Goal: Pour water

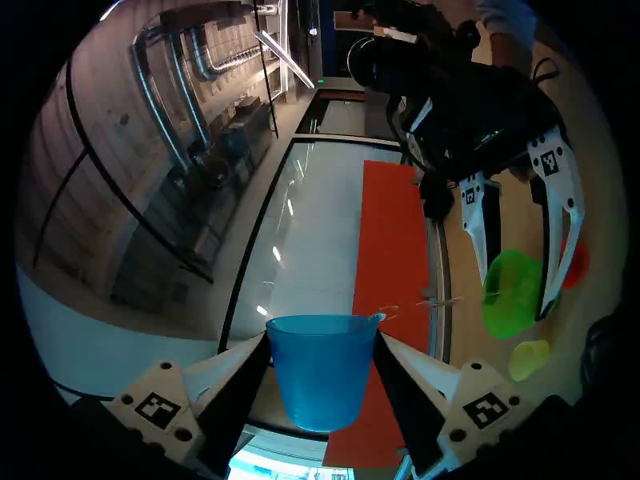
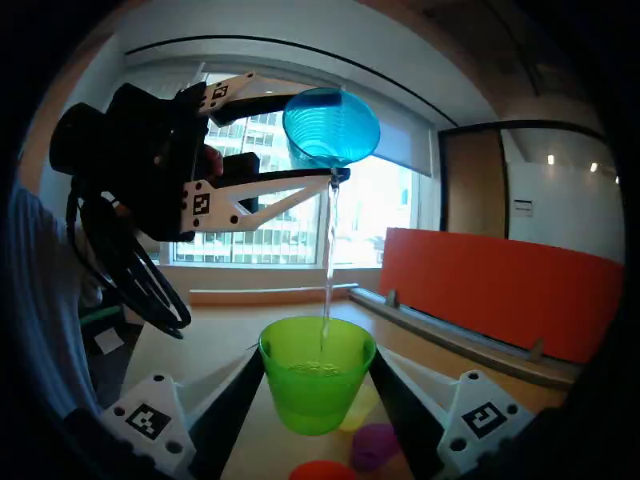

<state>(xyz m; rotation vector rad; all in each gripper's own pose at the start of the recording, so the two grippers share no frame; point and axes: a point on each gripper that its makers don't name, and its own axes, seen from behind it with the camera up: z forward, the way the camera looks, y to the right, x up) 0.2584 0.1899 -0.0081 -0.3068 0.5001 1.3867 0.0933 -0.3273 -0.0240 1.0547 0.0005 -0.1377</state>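
My left tongs point(image 1: 322, 342) clench the blue cup point(image 1: 322, 380), tipped high over the counter point(image 2: 232, 328) and streaming water point(image 2: 328, 256) into the green cup point(image 2: 316, 392) gripped by my right tongs point(image 2: 318, 356); both cups look light, thin and slick, so I judge a gentle mid-wall squeeze safest.

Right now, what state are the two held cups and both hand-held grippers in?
Blue translucent plastic cup: tipped, pouring water.
Green translucent plastic cup: upright, partly filled, catching the water.
Left hand-held gripper: shut on the blue cup.
Right hand-held gripper: shut on the green cup.
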